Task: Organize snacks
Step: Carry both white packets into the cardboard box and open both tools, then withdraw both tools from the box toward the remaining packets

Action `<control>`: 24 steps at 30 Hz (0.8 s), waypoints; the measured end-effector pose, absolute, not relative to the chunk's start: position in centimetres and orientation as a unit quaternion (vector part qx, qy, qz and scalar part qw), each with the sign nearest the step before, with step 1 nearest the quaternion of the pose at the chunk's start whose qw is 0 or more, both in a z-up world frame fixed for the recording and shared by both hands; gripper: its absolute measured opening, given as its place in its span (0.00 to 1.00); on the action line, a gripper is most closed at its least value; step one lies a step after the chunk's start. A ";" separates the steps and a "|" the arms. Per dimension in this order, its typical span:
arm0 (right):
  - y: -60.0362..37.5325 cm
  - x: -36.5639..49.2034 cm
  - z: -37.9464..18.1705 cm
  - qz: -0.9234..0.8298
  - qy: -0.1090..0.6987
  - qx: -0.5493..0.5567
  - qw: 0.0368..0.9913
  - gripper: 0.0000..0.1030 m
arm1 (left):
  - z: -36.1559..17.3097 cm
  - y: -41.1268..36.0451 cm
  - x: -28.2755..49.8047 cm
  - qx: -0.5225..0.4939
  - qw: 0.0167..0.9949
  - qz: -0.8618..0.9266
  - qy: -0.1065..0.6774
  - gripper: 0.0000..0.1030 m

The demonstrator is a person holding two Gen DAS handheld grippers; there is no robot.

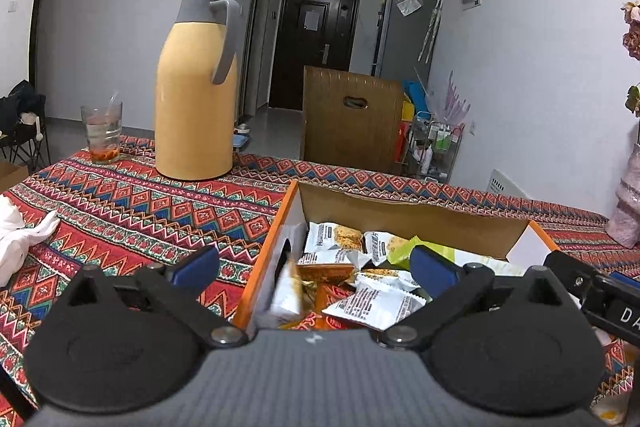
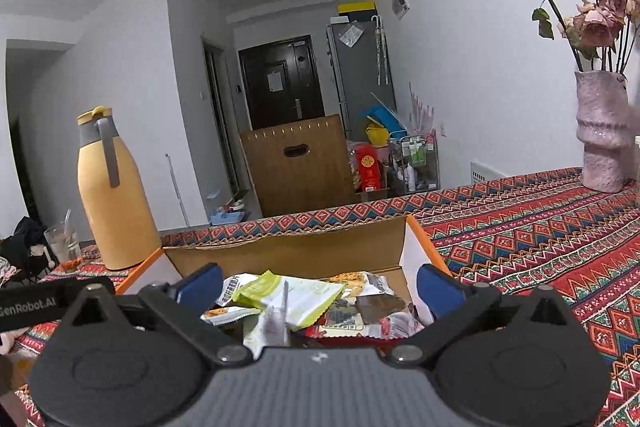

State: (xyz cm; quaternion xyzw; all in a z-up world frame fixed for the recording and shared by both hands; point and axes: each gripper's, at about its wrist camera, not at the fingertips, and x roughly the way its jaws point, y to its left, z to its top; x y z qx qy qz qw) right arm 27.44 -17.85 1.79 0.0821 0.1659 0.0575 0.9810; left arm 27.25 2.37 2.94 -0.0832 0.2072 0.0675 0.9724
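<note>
An open cardboard box with orange edges sits on the patterned tablecloth and holds several snack packets, white, orange and one green. My left gripper is open above the box's left wall, and a blurred packet is beside that wall. In the right wrist view the same box shows a green-white packet on top. My right gripper is open over the box and holds nothing.
A tall yellow thermos and a glass stand at the table's far left. White cloth lies at the left edge. A pink vase with dried roses stands far right. A wooden chair back is beyond the table.
</note>
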 end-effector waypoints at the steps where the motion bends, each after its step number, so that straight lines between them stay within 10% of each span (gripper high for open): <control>1: -17.8 27.4 1.8 0.058 0.166 0.081 0.981 1.00 | 2.9 2.4 27.3 -0.083 0.972 0.068 0.208 1.00; 24: -17.7 23.8 4.3 0.061 0.166 0.039 0.983 1.00 | 5.4 2.1 22.7 -0.065 0.975 0.063 0.202 1.00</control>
